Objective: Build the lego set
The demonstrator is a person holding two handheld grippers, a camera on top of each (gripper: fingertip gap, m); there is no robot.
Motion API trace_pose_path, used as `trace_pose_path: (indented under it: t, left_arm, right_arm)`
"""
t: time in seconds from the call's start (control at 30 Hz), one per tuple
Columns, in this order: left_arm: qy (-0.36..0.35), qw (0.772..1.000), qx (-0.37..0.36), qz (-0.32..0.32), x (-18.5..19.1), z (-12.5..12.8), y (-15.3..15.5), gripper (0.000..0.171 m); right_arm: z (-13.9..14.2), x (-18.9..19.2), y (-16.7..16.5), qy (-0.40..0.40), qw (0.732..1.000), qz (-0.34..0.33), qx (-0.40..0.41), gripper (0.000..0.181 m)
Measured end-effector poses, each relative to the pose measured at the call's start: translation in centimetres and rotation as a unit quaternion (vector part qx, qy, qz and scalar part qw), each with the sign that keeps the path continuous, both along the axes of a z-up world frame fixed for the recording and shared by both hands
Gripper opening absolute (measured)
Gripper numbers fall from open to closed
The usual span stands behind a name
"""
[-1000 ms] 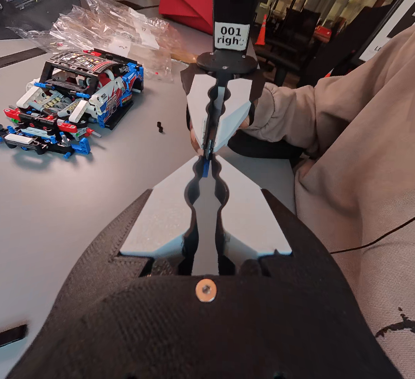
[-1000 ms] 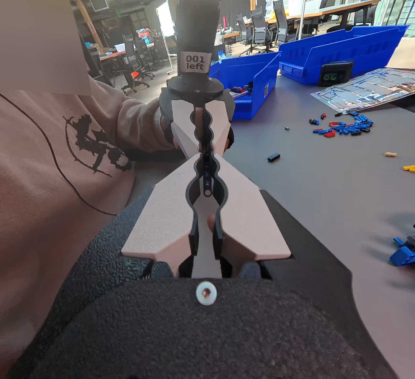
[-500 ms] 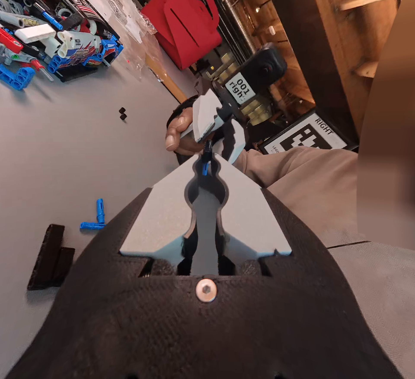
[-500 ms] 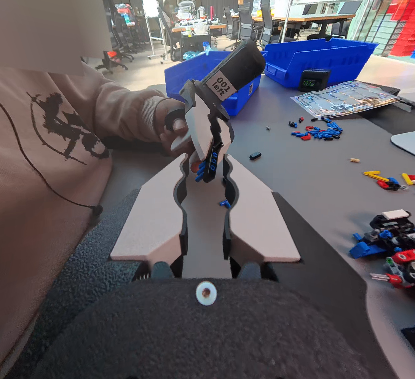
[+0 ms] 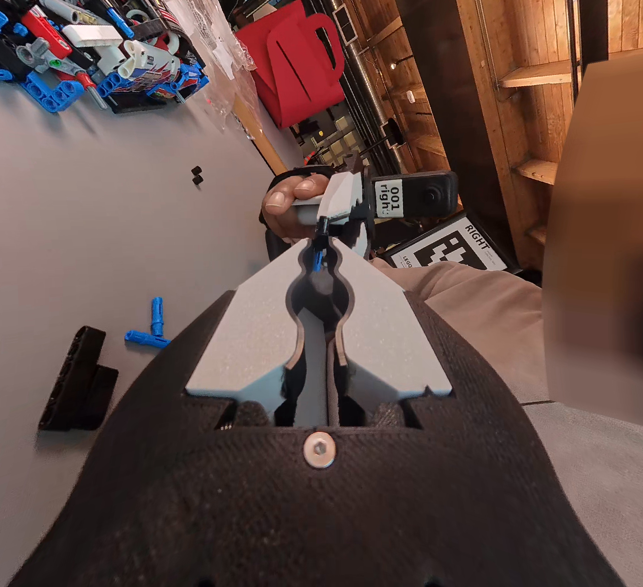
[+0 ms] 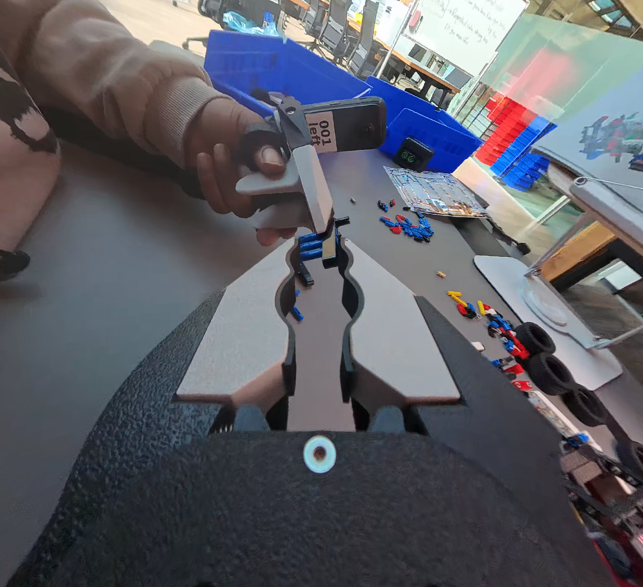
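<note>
My left gripper [image 5: 319,245] is shut on a small black lego beam with blue pins [image 5: 317,258], held in the air above the grey table [image 5: 104,222]. In the right wrist view the left gripper [image 6: 325,224] comes in from the upper left, and the beam [image 6: 328,248] with its blue pins sits between my right gripper's tips. My right gripper [image 6: 320,244] is open, its jaws standing either side of the beam. One right finger [image 5: 335,200] shows side-on just beyond the beam. The part-built lego car [image 5: 121,59] lies at the far left.
Two loose blue pins [image 5: 149,327], a black beam part [image 5: 78,382] and a small black piece [image 5: 197,175] lie on the table. A pile of blue and red pins [image 6: 407,226], a booklet [image 6: 438,194], black tyres [image 6: 549,358], blue bins [image 6: 285,69] and a stand base [image 6: 542,295] are to the right. Left and right tips are no more than a few centimetres apart. The part-built lego car [image 5: 121,59] is about 20 centimeters from both grippers' fingertips.
A second ago both grippers were shut tip to tip on the beam. My right gripper has opened. Both grippers have rolled sideways, and the left one keeps its hold on the beam.
</note>
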State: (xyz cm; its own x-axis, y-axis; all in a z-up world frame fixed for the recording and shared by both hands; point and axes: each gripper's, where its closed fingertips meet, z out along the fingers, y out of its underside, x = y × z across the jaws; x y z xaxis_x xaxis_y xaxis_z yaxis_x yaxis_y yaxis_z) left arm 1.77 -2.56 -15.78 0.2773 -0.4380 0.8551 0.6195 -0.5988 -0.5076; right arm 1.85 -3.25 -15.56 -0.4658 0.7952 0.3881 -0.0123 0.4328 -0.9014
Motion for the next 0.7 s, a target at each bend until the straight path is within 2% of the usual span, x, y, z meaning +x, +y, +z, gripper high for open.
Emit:
trace_pose_path:
  t: [0.13,0.37,0.57,0.7]
  left_arm:
    - [-0.003,1.000,-0.007,-0.007,0.3,-0.3,-0.1,0.005]
    - [0.007,1.000,0.007,-0.025,0.9,-0.1,-0.4,0.005]
    - [0.076,0.996,0.031,-0.016,0.7,-0.3,-0.5,0.012]
    - [0.102,0.994,0.041,-0.024,1.0,-0.4,-0.8,0.007]
  right_arm:
    - [-0.3,-0.1,0.3,0.005,1.000,-0.010,0.028,0.010]
    - [0.0,0.5,0.2,-0.027,0.999,0.018,-0.038,0.006]
    - [-0.2,1.1,0.1,-0.085,0.988,0.051,-0.122,0.006]
    - [-0.5,1.2,-0.1,-0.097,0.985,0.061,-0.130,0.006]
